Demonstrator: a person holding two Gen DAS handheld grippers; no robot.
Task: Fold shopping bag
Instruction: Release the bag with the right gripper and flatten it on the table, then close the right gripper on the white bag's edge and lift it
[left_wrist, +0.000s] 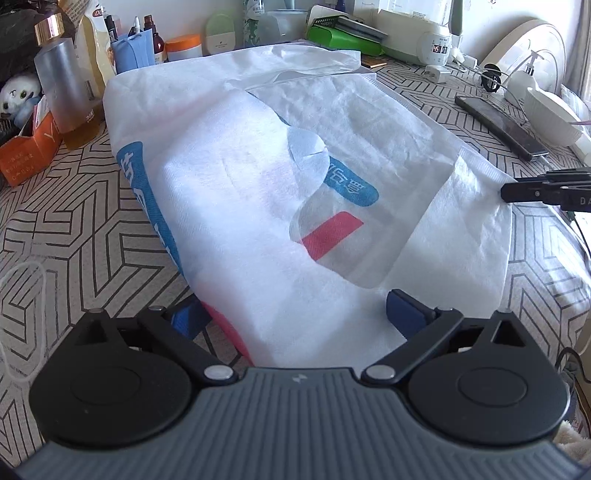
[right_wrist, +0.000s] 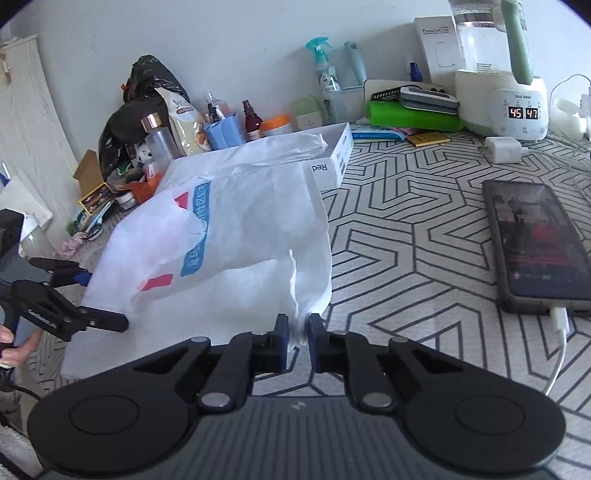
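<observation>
A white non-woven shopping bag (left_wrist: 266, 184) with blue and red print lies on the patterned table, partly folded over itself. My left gripper (left_wrist: 295, 314) is open, its blue pads (left_wrist: 402, 314) wide apart on either side of the bag's near edge. My right gripper (right_wrist: 295, 328) is shut on a pinch of the bag's near corner (right_wrist: 299, 317) and lifts it slightly. The bag (right_wrist: 229, 236) fills the middle of the right wrist view, with the left gripper (right_wrist: 92, 295) at its left edge. The right gripper (left_wrist: 535, 190) shows at the bag's right edge in the left wrist view.
A phone (right_wrist: 535, 240) on a charging cable lies right of the bag. A white box (right_wrist: 332, 155) sits under the bag's far end. Bottles, a black bag (right_wrist: 147, 92), a bottle warmer (right_wrist: 502, 107) and a green case (right_wrist: 410, 114) line the back. A white bowl (left_wrist: 550, 114) stands at the right.
</observation>
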